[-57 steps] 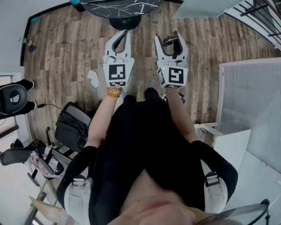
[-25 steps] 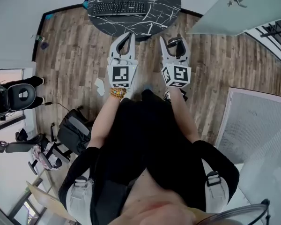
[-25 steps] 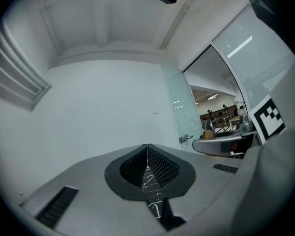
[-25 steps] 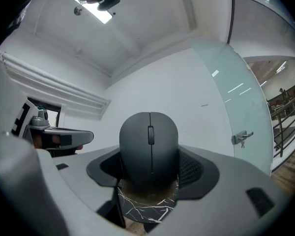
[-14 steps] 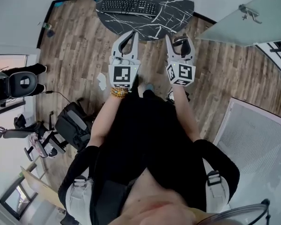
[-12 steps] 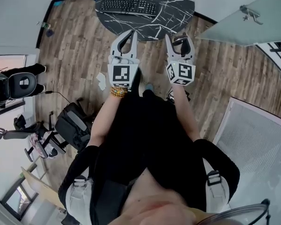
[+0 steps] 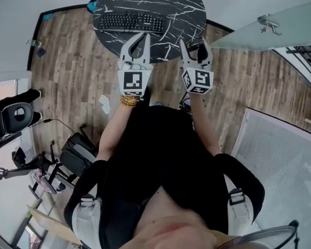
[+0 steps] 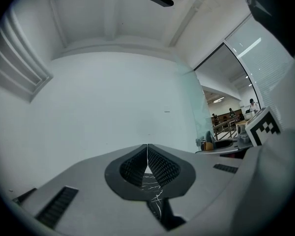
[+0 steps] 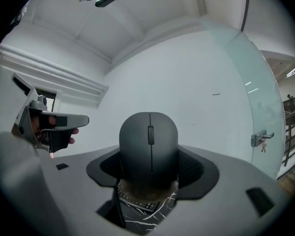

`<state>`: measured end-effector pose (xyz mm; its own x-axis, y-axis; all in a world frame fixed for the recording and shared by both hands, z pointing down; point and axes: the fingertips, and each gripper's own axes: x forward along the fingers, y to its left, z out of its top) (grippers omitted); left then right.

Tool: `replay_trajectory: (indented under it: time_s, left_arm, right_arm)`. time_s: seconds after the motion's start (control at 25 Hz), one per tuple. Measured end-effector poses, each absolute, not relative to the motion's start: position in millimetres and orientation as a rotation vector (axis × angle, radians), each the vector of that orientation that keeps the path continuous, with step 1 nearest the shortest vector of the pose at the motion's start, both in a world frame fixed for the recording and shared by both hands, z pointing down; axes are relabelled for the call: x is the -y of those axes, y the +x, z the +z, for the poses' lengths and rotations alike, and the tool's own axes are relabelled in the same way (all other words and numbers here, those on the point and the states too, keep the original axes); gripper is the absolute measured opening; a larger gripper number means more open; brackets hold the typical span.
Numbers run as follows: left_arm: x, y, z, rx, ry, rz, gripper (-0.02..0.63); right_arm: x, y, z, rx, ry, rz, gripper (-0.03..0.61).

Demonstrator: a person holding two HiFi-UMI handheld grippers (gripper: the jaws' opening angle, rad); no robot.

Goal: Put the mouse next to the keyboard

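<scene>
A round black table [image 7: 182, 4] with white veining stands on a wood-plank floor [image 7: 62, 71]. A black keyboard [image 7: 130, 22] lies on the left half of the tabletop, one end close to the left edge. The left gripper [image 7: 144, 37] is held over the near edge of the table, just beside the keyboard's near side; its jaws meet at the tips with nothing between them. The right gripper [image 7: 195, 46] is at the near right edge of the table, well apart from the keyboard, its jaws clamped on the sides of a dark grey mouse [image 9: 148, 141], which is carried in the air, buttons towards the camera.
</scene>
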<state>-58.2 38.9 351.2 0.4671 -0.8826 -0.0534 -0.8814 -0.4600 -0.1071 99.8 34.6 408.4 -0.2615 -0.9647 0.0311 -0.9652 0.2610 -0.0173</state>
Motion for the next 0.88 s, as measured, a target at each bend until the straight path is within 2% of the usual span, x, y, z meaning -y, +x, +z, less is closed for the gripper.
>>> replay_trajectory:
  time_s: [0.48, 0.88]
  left_arm:
    - [58, -83, 356, -1.471, -2.667, -0.001, 0.015]
    - [99, -67, 361, -1.394, -2.704, -0.031, 0.015]
  right_arm:
    - [57, 74, 397, 2.425, 1.906, 0.042, 0.272]
    - [94, 109, 389, 2.354, 1.992, 0.018, 0.272]
